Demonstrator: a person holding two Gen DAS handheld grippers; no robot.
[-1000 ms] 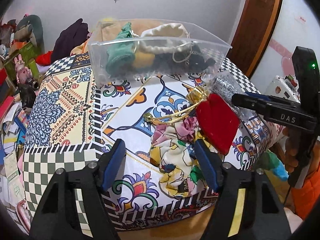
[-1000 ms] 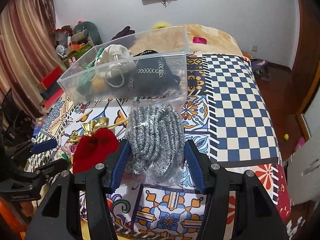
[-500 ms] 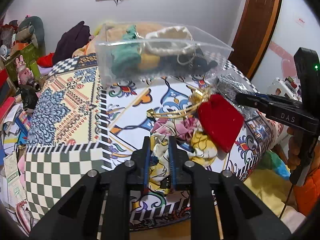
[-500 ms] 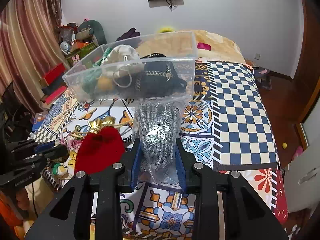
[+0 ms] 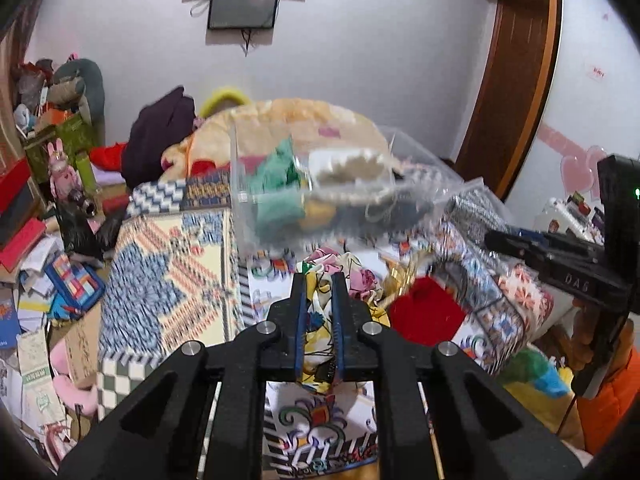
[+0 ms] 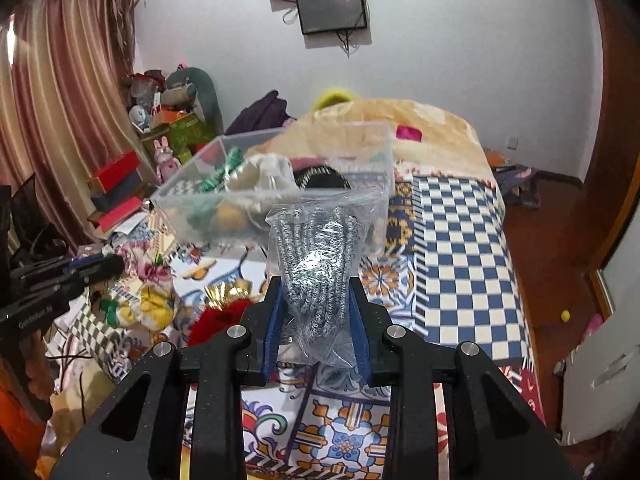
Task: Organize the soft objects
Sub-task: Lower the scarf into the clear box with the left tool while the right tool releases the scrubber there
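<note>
**Over the patterned bed, both grippers hold soft things**

The left gripper point(image 5: 318, 312) has its fingers pinching a flowered cloth point(image 5: 320, 320), lifted off the bedspread point(image 5: 168, 264). The right gripper point(image 6: 316, 316) squeezes a clear bag of grey knit point(image 6: 320, 256) between its fingers, just before the clear bin point(image 6: 280, 184). A red pouch point(image 5: 426, 312) lies on the bed between them.

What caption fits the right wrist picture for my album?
Right claw pinches a plastic bag of grey yarn in front of the clear box.
</note>
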